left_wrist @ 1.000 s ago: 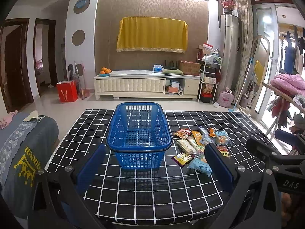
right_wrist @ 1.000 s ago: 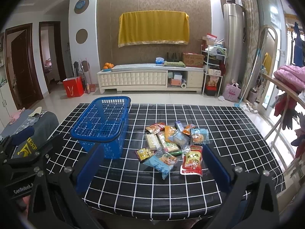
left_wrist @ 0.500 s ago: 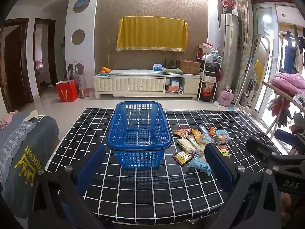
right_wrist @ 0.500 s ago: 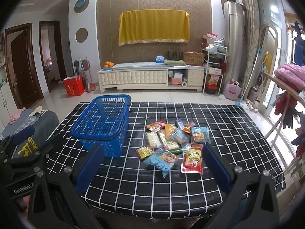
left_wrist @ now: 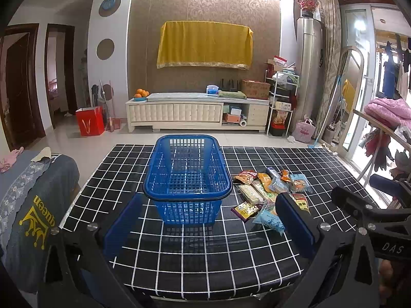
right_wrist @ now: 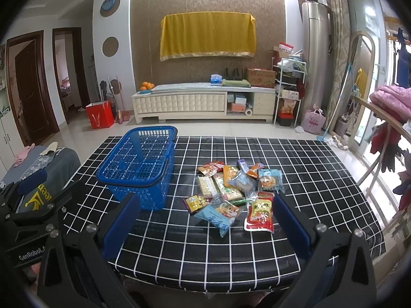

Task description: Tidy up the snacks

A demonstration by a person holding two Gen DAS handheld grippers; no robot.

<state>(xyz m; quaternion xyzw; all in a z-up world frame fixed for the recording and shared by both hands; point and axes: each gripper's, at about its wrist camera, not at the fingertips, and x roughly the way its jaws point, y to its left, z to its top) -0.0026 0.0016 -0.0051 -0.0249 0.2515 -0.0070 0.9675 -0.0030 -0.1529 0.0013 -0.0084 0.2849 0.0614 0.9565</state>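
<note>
snacks [right_wrist: 232, 190], a loose heap of small foil and plastic packets, lie on the black tabletop with its white grid [right_wrist: 308, 169], just to the right of the blue slatted plastic basket [left_wrist: 187, 177], near it but not touching. the basket stands upright and shows only its bare mesh floor; nothing is in it, so by my reading the sorting has not begun and this is the approach before the first pick.

the left hand-held gripper [left_wrist: 205, 224] hovers over the near edge of the tabletop, in front of the basket, its two blue pads spread wide with nothing between them. the right hand-held gripper [right_wrist: 205, 222] hangs in front of the heap, jaws likewise spread wide and empty, and lines up with the packets closest to it: a pale blue pillow packet [right_wrist: 218, 214] and a red-and-yellow sachet [right_wrist: 259, 214], which lies farthest from the basket on the near side.

the next move likely calls for the right one to go down on one of these two front packets, close on a single edge or corner without dragging its neighbours, then carry it left across to the basket. the packets overlap deeper in the heap, so taking the front ones first looks safest. they are thin, slippery and flat against the cloth, so a low, angled pinch may be needed.
</note>
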